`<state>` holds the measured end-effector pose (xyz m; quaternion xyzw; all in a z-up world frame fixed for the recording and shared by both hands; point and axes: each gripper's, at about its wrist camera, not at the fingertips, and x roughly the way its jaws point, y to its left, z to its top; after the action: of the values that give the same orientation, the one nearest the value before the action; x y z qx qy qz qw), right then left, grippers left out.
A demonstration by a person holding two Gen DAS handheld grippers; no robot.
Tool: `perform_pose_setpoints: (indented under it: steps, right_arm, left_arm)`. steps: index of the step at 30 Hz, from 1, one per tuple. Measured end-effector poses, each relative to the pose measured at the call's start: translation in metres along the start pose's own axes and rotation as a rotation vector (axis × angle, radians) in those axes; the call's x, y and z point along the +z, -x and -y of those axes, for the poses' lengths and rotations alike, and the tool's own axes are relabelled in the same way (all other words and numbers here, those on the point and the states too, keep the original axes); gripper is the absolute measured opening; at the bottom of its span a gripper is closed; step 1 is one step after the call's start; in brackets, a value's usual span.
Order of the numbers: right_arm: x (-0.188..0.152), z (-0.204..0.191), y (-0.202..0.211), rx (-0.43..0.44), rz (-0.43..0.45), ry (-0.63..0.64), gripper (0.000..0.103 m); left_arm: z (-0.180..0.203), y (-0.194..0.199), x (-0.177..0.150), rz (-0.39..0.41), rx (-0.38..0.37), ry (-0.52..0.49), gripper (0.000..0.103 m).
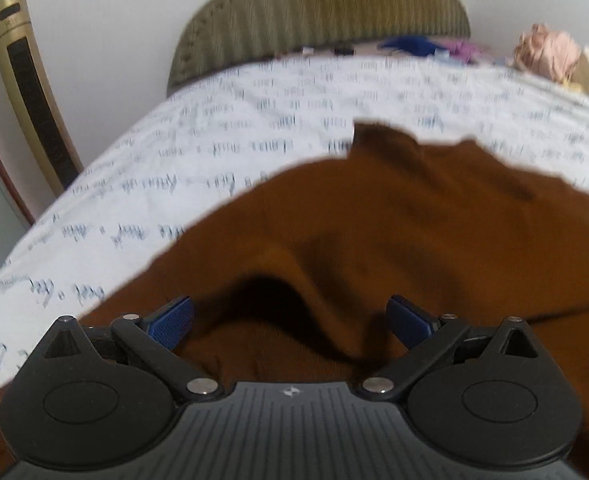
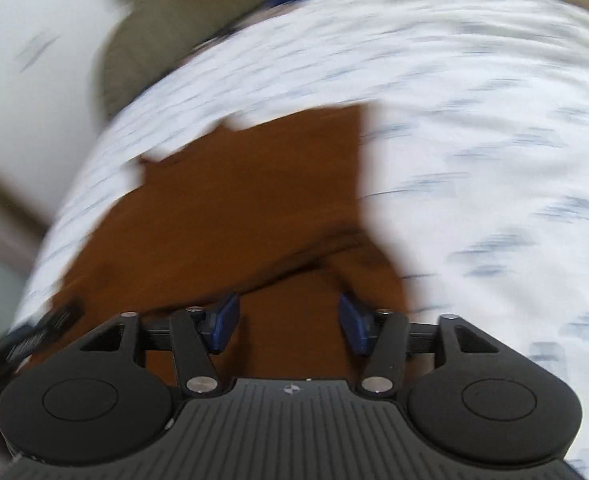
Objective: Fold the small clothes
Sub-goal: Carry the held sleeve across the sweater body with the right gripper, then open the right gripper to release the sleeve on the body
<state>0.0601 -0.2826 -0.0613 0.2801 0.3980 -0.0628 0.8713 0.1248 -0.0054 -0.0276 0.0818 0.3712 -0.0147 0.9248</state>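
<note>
Left wrist view shows the white printed bedsheet (image 1: 254, 128) spread wide, the brown garment (image 1: 374, 240) lying rumpled on it directly under and ahead of the left gripper (image 1: 290, 320), its jaws released with nothing pinched, while the right gripper (image 2: 290, 320) hangs part-open over the same cloth.

Garment (image 1: 374, 232) is lying on the bed sheet (image 1: 214, 136), taking up the near middle and right. Headboard (image 1: 334, 8) is standing behind the bed at the far edge. Tower unit (image 1: 30, 92) is standing far left, beside the bed. Pile of clothes (image 1: 550, 54) is sitting on the far right of the bed.
</note>
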Motion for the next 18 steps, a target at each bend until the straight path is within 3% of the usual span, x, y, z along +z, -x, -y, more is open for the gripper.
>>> perform_pose_setpoints:
  steps: [1, 3, 6, 8, 10, 14, 18]
  right_arm:
    - [0.002, 0.013, 0.001, -0.028, 0.029, -0.031, 0.027]
    - [0.01, 0.043, -0.001, -0.005, 0.023, -0.134, 0.01]
    - [0.019, 0.057, -0.001, 0.039, -0.001, -0.151, 0.012]
    - [0.017, 0.045, 0.008, 0.054, -0.004, -0.068, 0.029]
    - [0.015, 0.035, 0.022, 0.068, 0.018, -0.013, 0.062]
    - [-0.006, 0.038, 0.063, 0.098, 0.001, 0.096, 0.066]
    - [-0.035, 0.052, 0.099, 0.153, -0.094, 0.107, 0.066]
  left_arm:
    - [0.0, -0.004, -0.004, -0.012, -0.004, 0.003, 0.103]
    - [-0.002, -0.006, -0.012, -0.025, -0.007, 0.012, 0.103]
    - [-0.009, 0.0, -0.019, -0.031, -0.019, 0.036, 0.103]
    - [-0.014, 0.012, -0.024, -0.02, -0.034, 0.038, 0.103]
    - [-0.025, 0.03, -0.034, -0.002, -0.059, 0.04, 0.103]
    - [-0.048, 0.074, -0.064, 0.043, -0.114, 0.028, 0.103]
    - [-0.081, 0.102, -0.099, -0.003, -0.169, 0.111, 0.103]
